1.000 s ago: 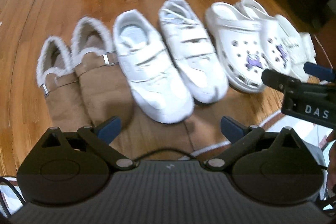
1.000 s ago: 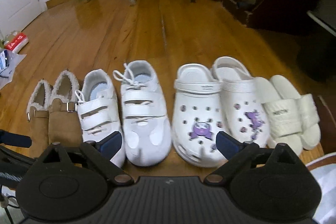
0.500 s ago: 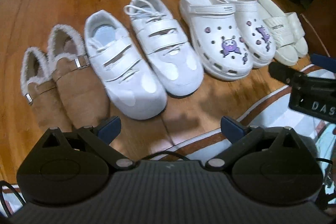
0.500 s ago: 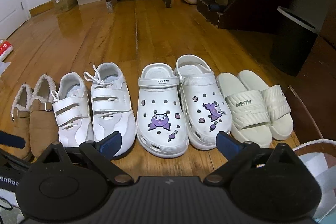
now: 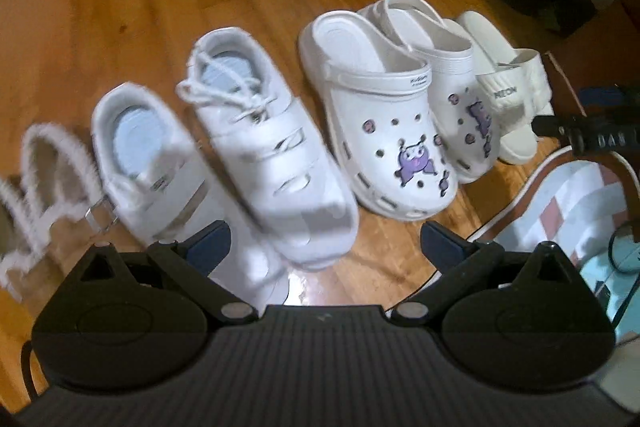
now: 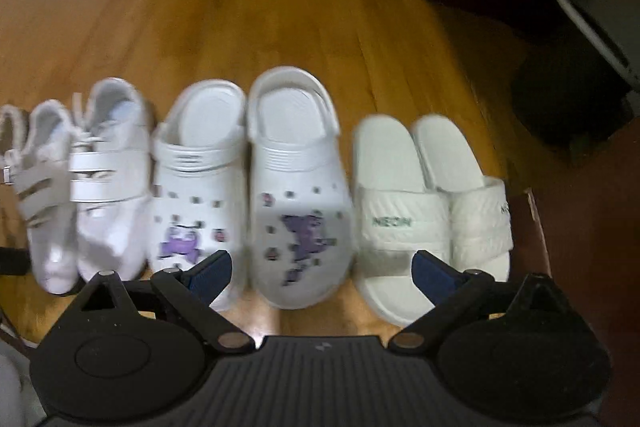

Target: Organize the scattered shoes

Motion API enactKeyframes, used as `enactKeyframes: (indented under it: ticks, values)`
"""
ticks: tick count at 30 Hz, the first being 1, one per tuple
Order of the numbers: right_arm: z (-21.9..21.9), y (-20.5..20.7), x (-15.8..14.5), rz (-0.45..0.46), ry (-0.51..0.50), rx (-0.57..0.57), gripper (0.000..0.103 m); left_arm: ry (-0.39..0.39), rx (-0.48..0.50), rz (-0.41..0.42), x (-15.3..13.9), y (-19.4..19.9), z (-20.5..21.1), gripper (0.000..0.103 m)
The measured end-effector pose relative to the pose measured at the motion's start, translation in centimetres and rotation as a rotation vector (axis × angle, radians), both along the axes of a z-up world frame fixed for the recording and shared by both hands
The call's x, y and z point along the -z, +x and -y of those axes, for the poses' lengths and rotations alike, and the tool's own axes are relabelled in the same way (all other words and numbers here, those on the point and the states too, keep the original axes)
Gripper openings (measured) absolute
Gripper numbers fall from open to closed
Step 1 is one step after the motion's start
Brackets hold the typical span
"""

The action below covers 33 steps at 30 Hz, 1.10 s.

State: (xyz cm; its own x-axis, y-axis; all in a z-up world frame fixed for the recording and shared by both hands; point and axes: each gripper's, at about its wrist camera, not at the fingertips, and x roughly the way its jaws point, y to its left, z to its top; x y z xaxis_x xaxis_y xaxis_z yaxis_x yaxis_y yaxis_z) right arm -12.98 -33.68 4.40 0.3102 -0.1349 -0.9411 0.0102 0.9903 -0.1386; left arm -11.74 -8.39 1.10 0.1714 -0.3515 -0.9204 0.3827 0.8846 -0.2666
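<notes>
Both cameras have swung rightward along the paired shoes (image 6: 296, 187); left gripper (image 5: 326, 241) and right gripper (image 6: 322, 269) gape empty. Clogs (image 5: 384, 123) probably light, stiff; grip heel rims.

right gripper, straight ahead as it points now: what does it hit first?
Probably the right-hand white clog: it lies between the open fingers of the right gripper, toe nearest. Blur and fisheye leave depth uncertain.

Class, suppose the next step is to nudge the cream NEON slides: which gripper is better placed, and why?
Probably the right gripper. Its jaws are open and empty, with the NEON slides almost straight ahead. From the left gripper, also open, they lie far to the side, beyond the clogs.
</notes>
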Motion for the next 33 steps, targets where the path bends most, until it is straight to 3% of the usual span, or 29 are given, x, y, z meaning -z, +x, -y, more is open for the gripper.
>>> enactKeyframes:
  ticks: [4,7,10,12,14,19,24,26,29,33]
  values:
    - [1.9,2.7,0.1,-0.093,0.005,0.062,0.081,-0.053,0.010,-0.019,0.6,2.1,1.1,0.103]
    - [4.0,5.2,0.2,-0.145,0.001,0.124,0.064,-0.076,0.007,-0.024,1.3,3.6,2.2,0.103]
    - [5.0,7.3,0.4,-0.198,-0.011,0.131,0.045,-0.108,-0.005,-0.033,1.9,4.9,3.2,0.103]
    - [5.8,8.7,0.6,-0.233,-0.018,0.135,0.021,-0.131,-0.008,-0.033,2.1,6.1,4.4,0.103]
    - [6.5,10.1,0.8,-0.268,-0.026,0.139,0.012,-0.141,0.012,-0.040,2.2,6.7,6.2,0.103]
    - [8.3,13.6,1.3,-0.355,-0.046,0.150,0.019,-0.161,0.072,-0.069,2.4,7.9,11.0,0.103]
    - [10.0,15.7,3.7,-0.440,-0.005,0.090,0.044,-0.116,0.110,-0.066,1.7,8.2,14.9,0.103]
    - [10.7,16.5,4.7,-0.474,0.012,0.066,0.047,-0.150,0.145,-0.080,1.0,8.4,15.6,0.103]
    - [11.7,17.8,6.1,-0.524,0.037,0.030,0.048,-0.151,0.174,-0.022,0.0,8.8,17.2,0.103]
    - [13.0,19.5,8.1,-0.591,0.071,-0.019,0.048,-0.087,0.223,-0.012,0.8,10.5,20.6,0.103]
